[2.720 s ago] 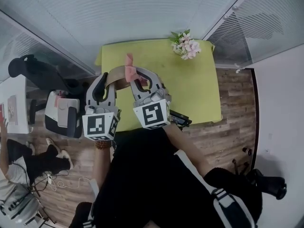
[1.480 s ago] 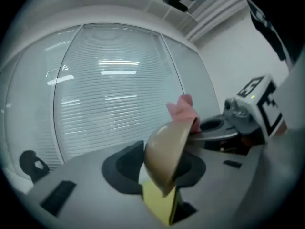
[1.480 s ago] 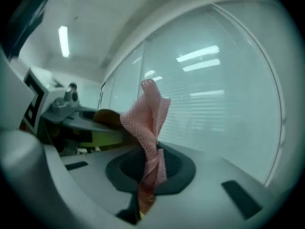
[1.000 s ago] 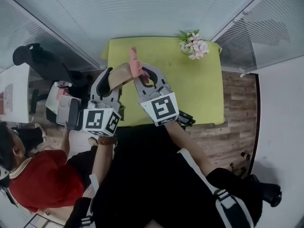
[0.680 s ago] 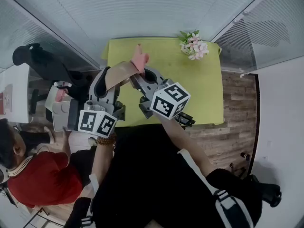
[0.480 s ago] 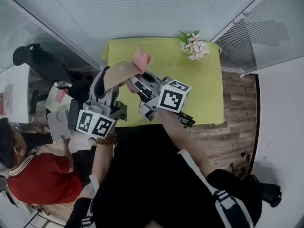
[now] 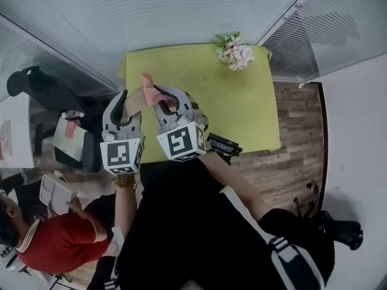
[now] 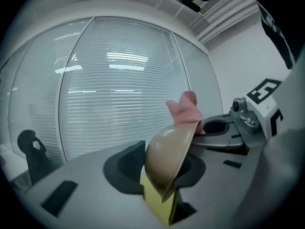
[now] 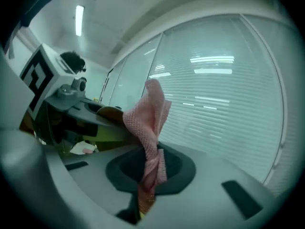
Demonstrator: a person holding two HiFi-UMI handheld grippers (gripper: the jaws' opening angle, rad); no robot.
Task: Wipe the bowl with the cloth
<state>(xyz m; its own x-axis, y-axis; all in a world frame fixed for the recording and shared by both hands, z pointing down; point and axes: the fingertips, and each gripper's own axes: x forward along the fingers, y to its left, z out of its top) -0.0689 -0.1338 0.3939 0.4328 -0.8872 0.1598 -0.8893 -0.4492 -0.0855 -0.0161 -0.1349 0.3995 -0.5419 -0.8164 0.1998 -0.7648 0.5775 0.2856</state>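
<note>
Seemingly mid-wipe: left gripper (image 8: pixel 159 190) clamps the tan bowl (image 8: pixel 167 159) aloft over the green table (image 7: pixel 230 107), jaws just eased slightly wider; right gripper (image 9: pixel 147 175) pinches the pink cloth (image 9: pixel 150 118) beside its rim; whether wiping remains is unclear

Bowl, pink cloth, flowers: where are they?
bowl (image 8: pixel 164 159), left gripper view, on its rounded outside.
pink cloth (image 9: pixel 148 120), right gripper view, on its bunched middle.
flowers (image 7: pixel 236 53), head view, on the pink blossoms.

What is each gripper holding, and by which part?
Left gripper: the bowl, by its lower rim, though its jaws have just been opening slightly. Right gripper: the cloth, pinched at its bottom end.
</note>
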